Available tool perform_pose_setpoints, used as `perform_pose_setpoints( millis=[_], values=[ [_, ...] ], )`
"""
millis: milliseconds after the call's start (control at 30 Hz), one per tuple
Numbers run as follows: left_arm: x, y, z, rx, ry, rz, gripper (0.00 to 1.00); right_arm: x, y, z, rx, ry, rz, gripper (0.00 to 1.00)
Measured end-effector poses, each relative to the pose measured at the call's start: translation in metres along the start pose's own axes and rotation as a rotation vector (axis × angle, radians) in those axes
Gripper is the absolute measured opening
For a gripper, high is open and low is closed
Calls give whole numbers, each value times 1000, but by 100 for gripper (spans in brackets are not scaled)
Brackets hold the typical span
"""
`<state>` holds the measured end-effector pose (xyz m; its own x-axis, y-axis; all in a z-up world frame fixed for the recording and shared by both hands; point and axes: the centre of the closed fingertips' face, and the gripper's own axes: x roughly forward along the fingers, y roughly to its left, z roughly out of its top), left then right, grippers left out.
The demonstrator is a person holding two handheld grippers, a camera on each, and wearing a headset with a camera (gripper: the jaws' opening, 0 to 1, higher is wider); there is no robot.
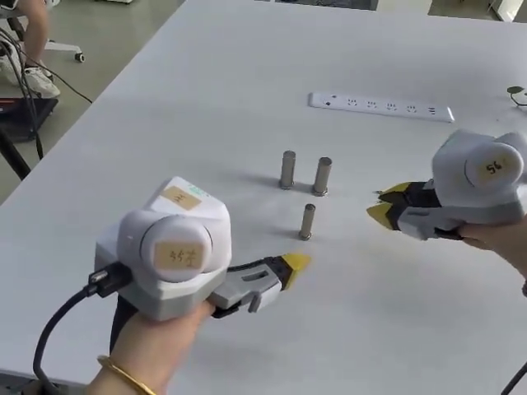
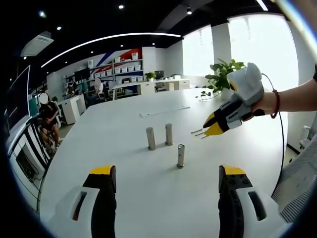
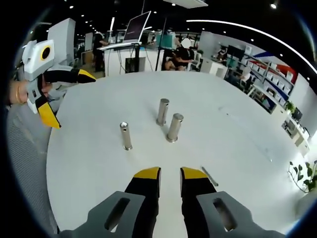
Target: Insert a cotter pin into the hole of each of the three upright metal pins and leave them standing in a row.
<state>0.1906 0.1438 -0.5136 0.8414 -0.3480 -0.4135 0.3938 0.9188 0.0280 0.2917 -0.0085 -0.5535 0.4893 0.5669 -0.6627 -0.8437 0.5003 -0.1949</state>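
My left gripper (image 2: pixel 167 171) is released, its yellow-tipped jaws wide apart with nothing between them; a hand (image 1: pixel 152 350) wearing a gold bangle (image 1: pixel 123 374) holds it low over the white table (image 1: pixel 165 107). Just ahead of those jaws, a little to their right, the nearest metal pin (image 1: pixel 307 222) stands upright on its own; beyond it, farther from both tongs, the left rear pin (image 1: pixel 287 169) and the right rear pin (image 1: pixel 321 176) stand upright side by side, close but apart; I cannot tell whether any hole is filled. My right gripper (image 1: pixel 385 203) sits to the right of all three, jaws aimed back toward them and well clear of them; it is clenched on a cotter pin (image 3: pixel 210 176), whose thin ends poke out past the jaw tips. Far beyond the pins, away from both tongs, lies a power strip (image 1: pixel 380 106).
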Motion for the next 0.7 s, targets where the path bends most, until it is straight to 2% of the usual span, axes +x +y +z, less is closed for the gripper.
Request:
perform_pose_setpoints(
  millis=[167,233,333,567,700],
  values=[
    [0,0,0,1,-1,0,85,2,-9,-14,-11,57,11,10],
    [0,0,0,0,1,-2,84,7,-20,-23,-9,77,15,10],
    [0,0,0,1,1,-3,84,8,-21,-31,1,110,25,10],
    [0,-1,-2,0,7,-6,83,14,-28,-46,-47,170,33,8],
    [1,-1,-2,0,10,-7,82,19,-32,-55,-100,225,35,8]
  ],
)
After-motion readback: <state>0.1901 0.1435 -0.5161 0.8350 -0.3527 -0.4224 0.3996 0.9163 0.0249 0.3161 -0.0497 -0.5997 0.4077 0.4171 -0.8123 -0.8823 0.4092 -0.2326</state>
